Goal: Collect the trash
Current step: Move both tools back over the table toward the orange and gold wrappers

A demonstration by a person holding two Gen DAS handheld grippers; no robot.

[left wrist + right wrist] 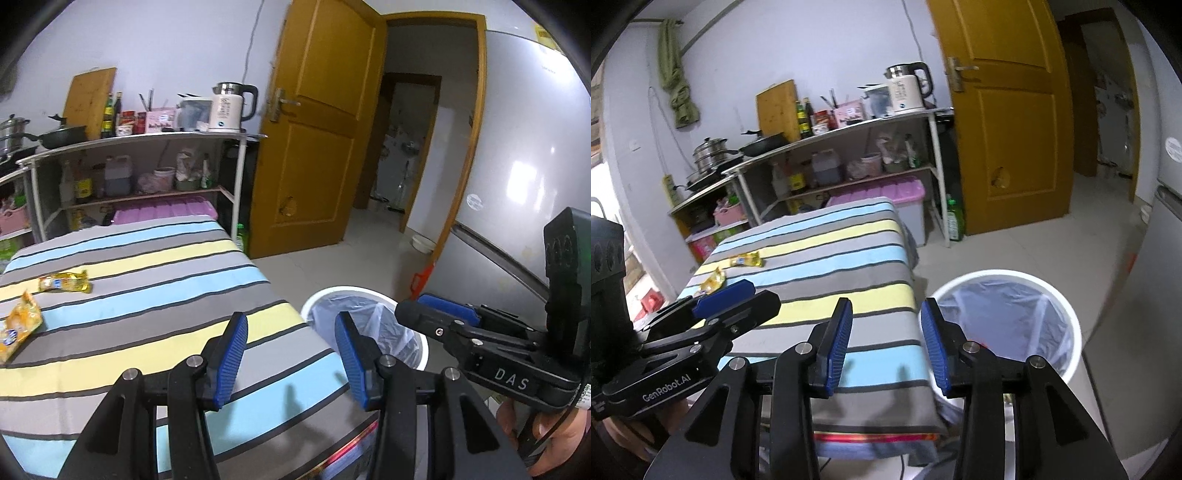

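- Hovering over the near edge of a striped tablecloth [155, 295], the left gripper [291, 350] has its blue-padded jaws spread apart with nothing between them.
- The right gripper [886, 343] is likewise spread wide and empty, held above the table's near corner beside a white trash bin [1067, 306].
- The bin, lined with a clear bag, stands on the floor just beside the table; the right wrist view shows its whole rim, the left wrist view only part.
- A yellow snack wrapper [64, 282] lies flat on the far left of the cloth, its long axis running roughly left to right.
- An orange snack bag [18, 326] lies near it, closer to the left edge, tilted diagonally; the left view cuts it off.
- Only the right view shows a green cloth [674, 74] hanging on the wall.
- Only the left view shows a grey refrigerator [528, 166] clearly, beside the open wooden door [317, 129].
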